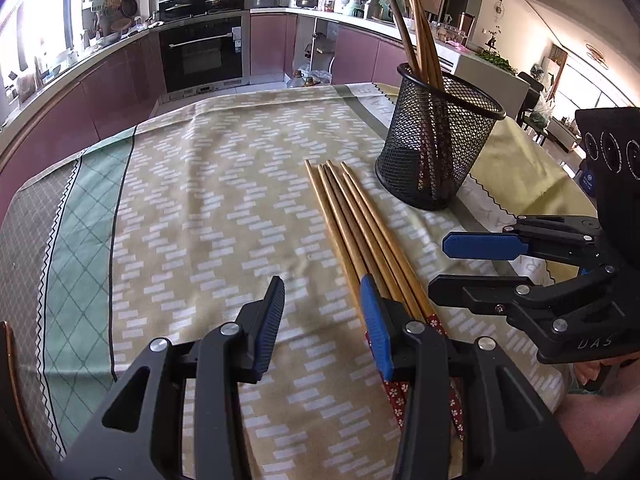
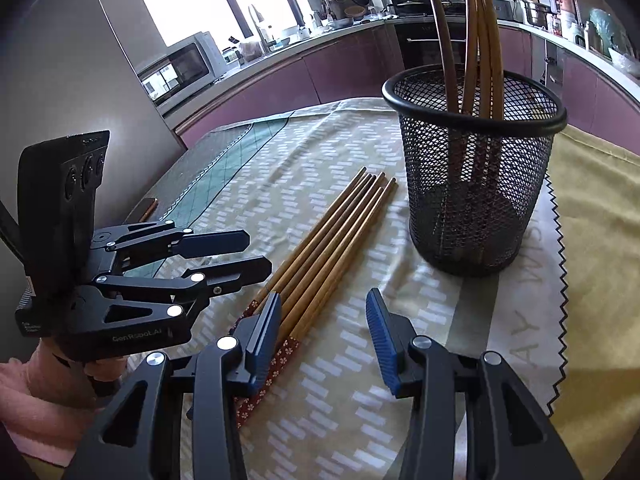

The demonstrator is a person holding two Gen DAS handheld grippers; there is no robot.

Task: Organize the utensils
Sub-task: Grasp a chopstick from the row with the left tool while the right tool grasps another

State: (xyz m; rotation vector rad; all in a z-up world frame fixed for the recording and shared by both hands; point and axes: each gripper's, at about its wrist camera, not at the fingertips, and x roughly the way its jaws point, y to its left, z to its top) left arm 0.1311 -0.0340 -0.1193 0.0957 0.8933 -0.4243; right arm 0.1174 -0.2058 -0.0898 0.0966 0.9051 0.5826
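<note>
Reaching, both claws parted and empty (left claw, right claw), for loose tan wooden chopsticks beside black mesh cup; next, probably: straddle, pinch, lift.

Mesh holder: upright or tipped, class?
Upright. The mesh holder stands on its base on the cloth, rim up, with chopsticks poking out.

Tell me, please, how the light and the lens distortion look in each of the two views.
Left wrist view: the window at the upper left is blown out white, the tablecloth is evenly lit, and the counter line bends with the fisheye. Right wrist view: the windows glare white at the top, the mesh holder stays sharp, and the standing chopsticks look bowed.
</note>
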